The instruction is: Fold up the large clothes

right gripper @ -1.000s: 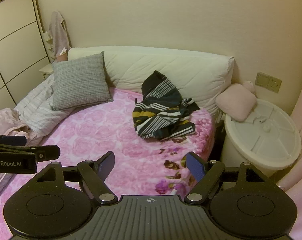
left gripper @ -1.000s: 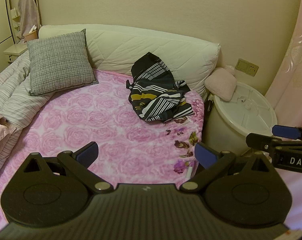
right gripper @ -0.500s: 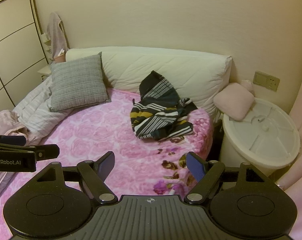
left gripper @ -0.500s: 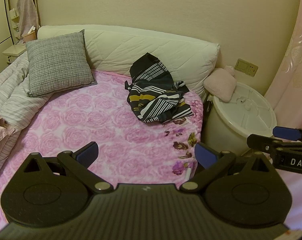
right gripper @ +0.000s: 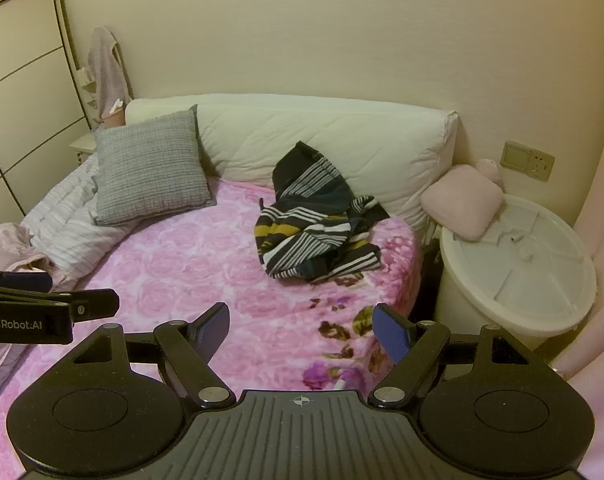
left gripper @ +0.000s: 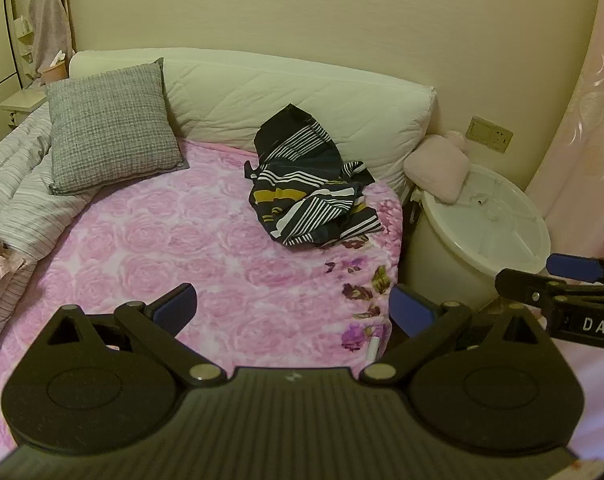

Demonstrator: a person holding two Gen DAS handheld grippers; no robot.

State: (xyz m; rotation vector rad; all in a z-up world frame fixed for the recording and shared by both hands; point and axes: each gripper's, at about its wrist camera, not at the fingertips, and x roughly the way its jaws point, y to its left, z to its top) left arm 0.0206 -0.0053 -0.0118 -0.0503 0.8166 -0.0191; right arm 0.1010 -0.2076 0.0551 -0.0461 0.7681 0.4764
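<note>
1. In the left wrist view we see the left gripper (left gripper: 291, 308) with its blue-padded jaws spread wide and nothing between them; the right gripper (left gripper: 570, 276) pokes in at 3 o'clock, too cut off there to judge.
2. The right wrist view shows the right gripper (right gripper: 299, 330) with jaws likewise wide apart and empty, the left gripper (right gripper: 41, 300) entering at 9 o'clock, and wardrobe doors (right gripper: 17, 92) the other view barely catches.
3. We count one striped garment (left gripper: 308, 186), dark with white and mustard bands, crumpled at 12 o'clock on the pink rose bedspread (left gripper: 189, 248), its top leaning against the white headboard cushion (left gripper: 261, 96), well apart from both grippers.
4. We count one grey cushion (left gripper: 109, 124), one small pink pillow (left gripper: 438, 168) and one wall socket (left gripper: 489, 135).
5. One white round bin (left gripper: 482, 240) stands beside the bed, lid on, the pink pillow resting on its rim; we cannot tell its contents.
</note>
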